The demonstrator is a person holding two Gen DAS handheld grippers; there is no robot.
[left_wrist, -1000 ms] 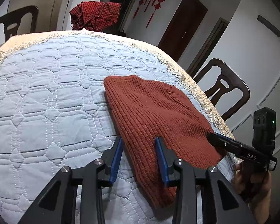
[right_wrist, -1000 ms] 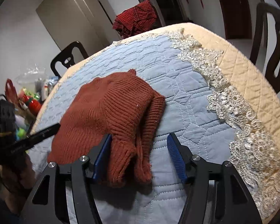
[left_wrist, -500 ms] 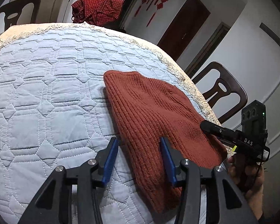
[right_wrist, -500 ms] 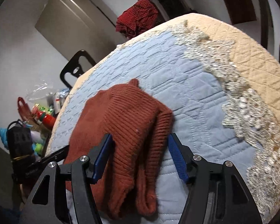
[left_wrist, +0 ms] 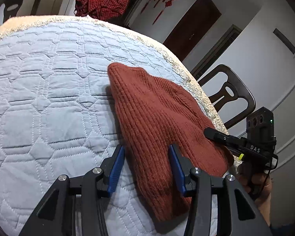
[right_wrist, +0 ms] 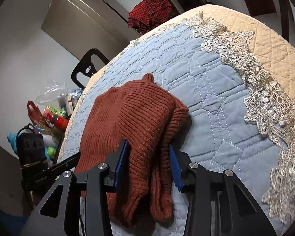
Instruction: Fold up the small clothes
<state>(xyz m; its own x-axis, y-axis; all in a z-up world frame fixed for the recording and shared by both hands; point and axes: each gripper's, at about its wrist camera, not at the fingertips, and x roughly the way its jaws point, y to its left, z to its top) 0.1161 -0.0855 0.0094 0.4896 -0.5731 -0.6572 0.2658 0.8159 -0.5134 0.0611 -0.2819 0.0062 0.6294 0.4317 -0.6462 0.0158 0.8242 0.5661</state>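
Since a second ago, both grippers have advanced: the left gripper [left_wrist: 146, 158] and right gripper [right_wrist: 148, 154] now straddle the rust knit sweater's [left_wrist: 157, 118] near edge, jaws wide, not clamped. It lies on the blue quilted cover [left_wrist: 39, 98], long axis running away from the left camera.

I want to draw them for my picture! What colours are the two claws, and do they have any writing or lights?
Both claws are black angular frames with silver bolts and flat blue finger pads. Seen across the table, the right claw shows white letters "DAS", a yellow tab, a black cable and a boxy black camera block with a tiny green light. The left claw has small pale writing, too blurred to read.
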